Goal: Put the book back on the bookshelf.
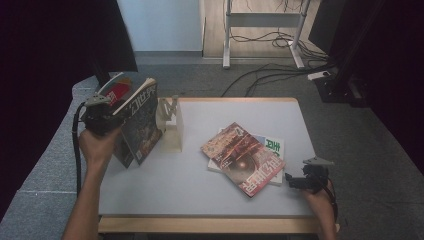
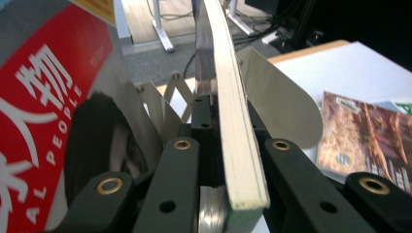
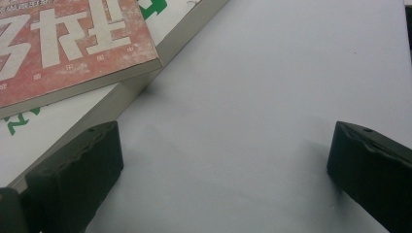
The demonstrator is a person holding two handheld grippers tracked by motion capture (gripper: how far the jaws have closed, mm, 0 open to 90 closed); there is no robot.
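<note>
Gripping a dark book [image 1: 142,122] by its edge, the left gripper [image 1: 107,112] holds it upright at the table's [image 1: 190,185] left end, beside the bookend [image 1: 170,125], perhaps touching it. The right gripper [image 1: 300,181] rests wide open, empty, near the stacked books [image 1: 243,156].

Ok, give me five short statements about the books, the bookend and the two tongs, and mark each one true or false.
1. The left tongs are shut on a dark-covered book. True.
2. The right tongs hold the red book. False: they are open over bare table.
3. The red book lies on top of a white book. True.
4. The beige bookend stands near the table's right edge. False: it stands left of the middle.
5. The dark-covered book lies flat. False: it is upright.
</note>
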